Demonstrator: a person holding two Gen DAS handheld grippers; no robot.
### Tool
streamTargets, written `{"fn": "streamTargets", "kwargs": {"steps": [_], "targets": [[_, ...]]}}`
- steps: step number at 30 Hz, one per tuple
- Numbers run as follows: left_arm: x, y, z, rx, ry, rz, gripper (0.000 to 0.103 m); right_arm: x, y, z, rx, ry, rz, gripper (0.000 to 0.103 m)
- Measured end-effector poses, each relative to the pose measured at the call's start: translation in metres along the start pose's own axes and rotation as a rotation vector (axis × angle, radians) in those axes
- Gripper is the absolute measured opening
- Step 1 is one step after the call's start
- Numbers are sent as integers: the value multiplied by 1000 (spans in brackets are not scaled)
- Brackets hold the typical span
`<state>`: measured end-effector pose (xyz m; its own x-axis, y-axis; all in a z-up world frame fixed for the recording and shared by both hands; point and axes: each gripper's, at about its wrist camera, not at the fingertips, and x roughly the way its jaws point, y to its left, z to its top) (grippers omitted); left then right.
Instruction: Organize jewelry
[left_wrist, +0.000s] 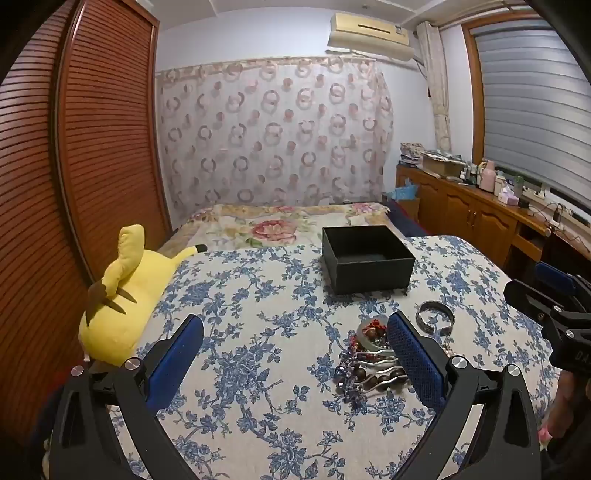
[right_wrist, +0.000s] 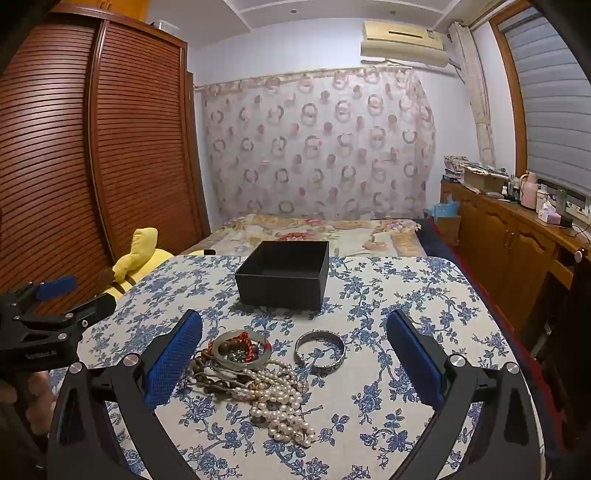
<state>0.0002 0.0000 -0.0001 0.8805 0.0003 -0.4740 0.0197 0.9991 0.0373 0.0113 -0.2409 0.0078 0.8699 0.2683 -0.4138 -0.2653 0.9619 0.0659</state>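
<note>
Looking forward along each tool's open fingers, low over the floral tabletop (left_wrist: 258, 369), toward the bed beyond, sharing the black box (left_wrist: 365, 258) and jewelry pile (right_wrist: 258, 373).

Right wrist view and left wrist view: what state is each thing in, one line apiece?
Black square box: open, upright, looks empty.
Silver patterned bangle: flat, apart from the pile.
White pearl necklace: heaped, tangled with brown beads.
Pale jade bangle: resting on the pile.
Left gripper: jaws open, empty.
Right gripper: jaws open, empty.
</note>
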Motion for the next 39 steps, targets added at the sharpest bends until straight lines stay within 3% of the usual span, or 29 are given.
{"fn": "streamTargets", "kwargs": {"steps": [39], "targets": [[-5,-1,1,-8,-14,-6,97,-1,1,1,1,2,2,101]]}}
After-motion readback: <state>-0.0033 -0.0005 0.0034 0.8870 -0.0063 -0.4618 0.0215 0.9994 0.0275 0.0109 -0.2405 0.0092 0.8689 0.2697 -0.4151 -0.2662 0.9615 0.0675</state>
